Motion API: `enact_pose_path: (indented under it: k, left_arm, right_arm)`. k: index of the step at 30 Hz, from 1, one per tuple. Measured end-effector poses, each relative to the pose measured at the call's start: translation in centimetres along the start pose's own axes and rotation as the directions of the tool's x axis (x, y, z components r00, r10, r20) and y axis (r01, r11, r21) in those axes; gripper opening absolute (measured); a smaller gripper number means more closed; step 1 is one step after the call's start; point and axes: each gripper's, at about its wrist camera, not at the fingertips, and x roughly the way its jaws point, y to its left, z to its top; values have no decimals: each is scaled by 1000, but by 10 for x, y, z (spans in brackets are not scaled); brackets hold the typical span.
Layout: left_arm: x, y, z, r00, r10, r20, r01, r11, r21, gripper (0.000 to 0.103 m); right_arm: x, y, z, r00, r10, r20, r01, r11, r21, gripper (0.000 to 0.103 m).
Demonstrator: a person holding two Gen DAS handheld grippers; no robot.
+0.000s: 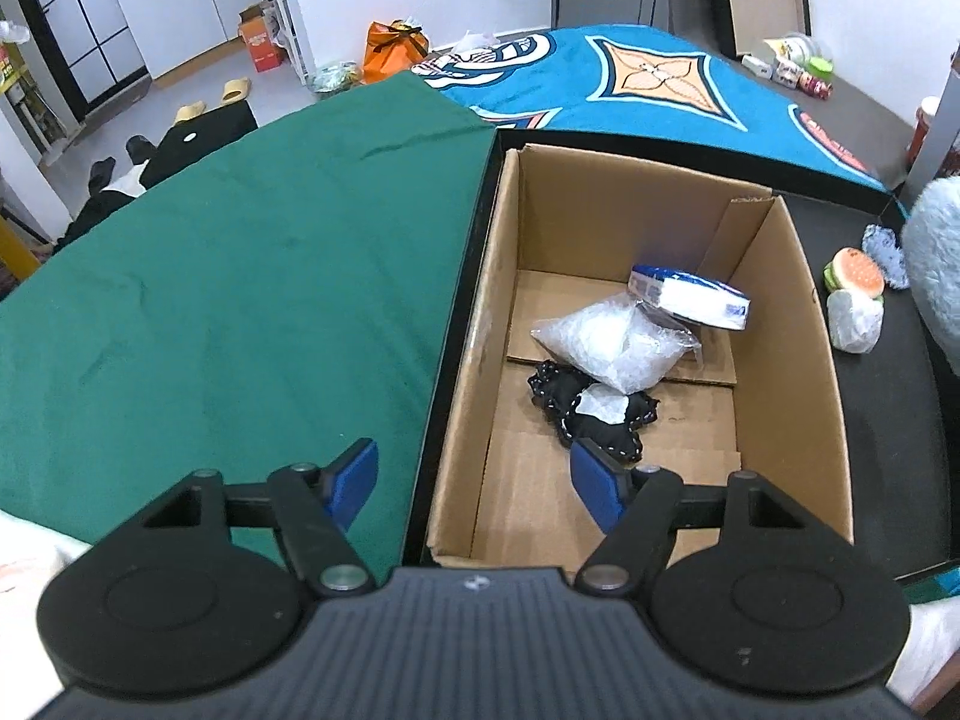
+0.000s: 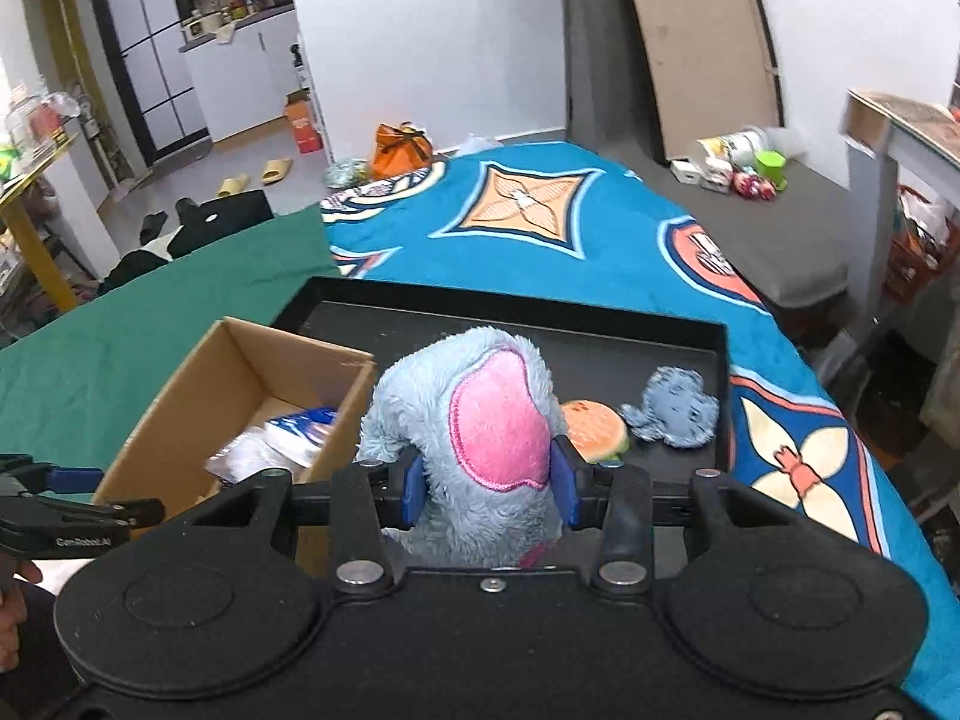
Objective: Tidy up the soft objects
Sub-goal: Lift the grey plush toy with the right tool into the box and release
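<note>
A cardboard box (image 1: 798, 324) stands on a black tray (image 2: 600, 336). Inside lie a clear plastic bag (image 1: 612, 342), a blue-and-white tissue pack (image 1: 690, 294) and a black beaded pouch (image 1: 594, 414). My left gripper (image 1: 474, 480) is open and empty above the box's near left wall. My right gripper (image 2: 489, 480) is shut on a blue plush toy with a pink patch (image 2: 480, 420), held above the tray just right of the box (image 2: 240, 372). The plush edge also shows in the left wrist view (image 1: 936, 264).
On the tray right of the box lie a burger squishy (image 1: 855, 276), a white soft lump (image 1: 855, 321) and a small blue fuzzy toy (image 2: 672, 408). The burger also shows in the right wrist view (image 2: 594, 429). A green cloth (image 1: 240, 276) lies left, a blue patterned blanket (image 2: 600, 228) behind.
</note>
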Motion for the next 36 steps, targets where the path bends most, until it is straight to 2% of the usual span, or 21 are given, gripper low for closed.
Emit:
enact_pose_path:
  k: [6, 8, 13, 16, 22, 36]
  left_arm:
    - [-5, 5, 0, 999, -37, 6, 37, 999, 9, 63]
    - [-5, 6, -2, 999, -45, 2, 45, 999, 14, 58]
    - [1, 15, -7, 997, -77, -21, 77, 997, -10, 34]
    - [4, 18, -9, 994, -103, -26, 103, 995, -19, 24]
    - [5, 26, -12, 992, -127, -19, 126, 991, -48, 17]
    - [4, 39, -16, 982, -189, 1, 188, 979, -82, 16]
  right_arm:
    - [-3, 20, 6, 1000, 22, 1, -22, 1000, -4, 40]
    - [-3, 28, 8, 1000, 31, -4, -31, 999, -7, 40]
    - [-3, 52, 10, 999, 41, -4, -41, 998, -43, 40]
    - [-2, 67, 12, 999, 50, -12, -50, 997, -63, 40]
    - [3, 91, 11, 997, 73, -35, -75, 994, -83, 41]
    - [24, 137, -14, 987, 84, -140, -106, 982, -156, 42]
